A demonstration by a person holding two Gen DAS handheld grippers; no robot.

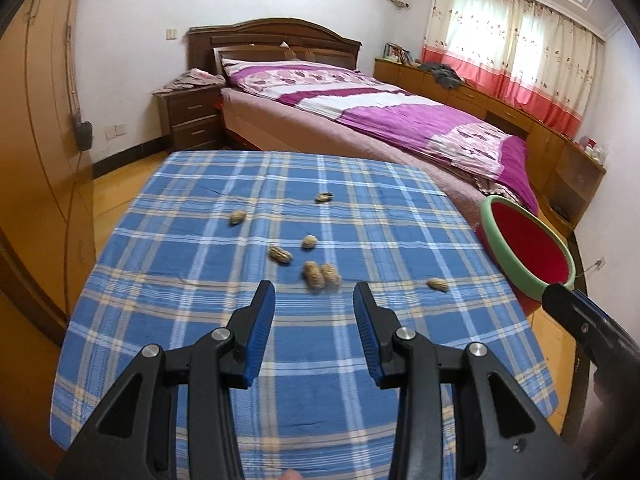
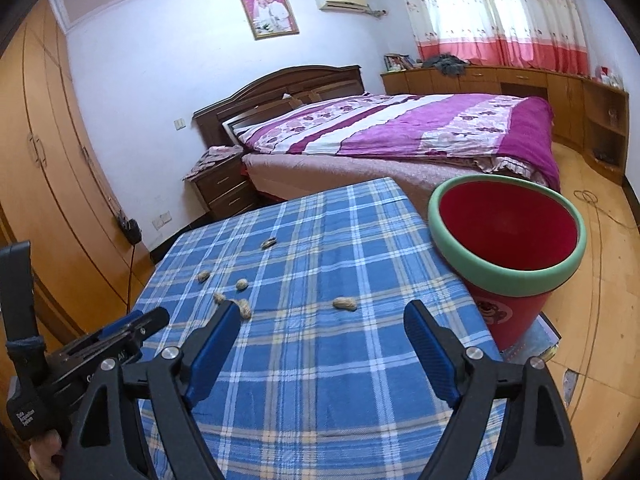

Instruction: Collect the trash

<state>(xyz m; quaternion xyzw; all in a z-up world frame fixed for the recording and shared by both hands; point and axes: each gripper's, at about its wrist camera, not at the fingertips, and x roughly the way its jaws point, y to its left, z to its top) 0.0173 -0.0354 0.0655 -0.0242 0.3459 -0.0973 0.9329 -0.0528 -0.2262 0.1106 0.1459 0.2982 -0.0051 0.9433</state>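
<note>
Peanut shells point(image 1: 320, 274) scattered mid-table on the blue plaid cloth point(image 1: 200, 320), nearest pair lying side by side, long axes pointing away, just ahead of the left tongs point(image 1: 315, 300). Left tongs part open, empty, clearly nearer. Right tongs point(image 2: 322, 320) spread wide, empty, a lone shell point(image 2: 345, 304) ahead. Red bin point(image 2: 508, 236) off the table's right edge.

Bin point(image 1: 520, 258): base hidden, right gripper covers its near rim. Peanut pair point(image 1: 320, 274) motion-blurred. Far shell point(image 2: 269, 243): too small to identify.
</note>
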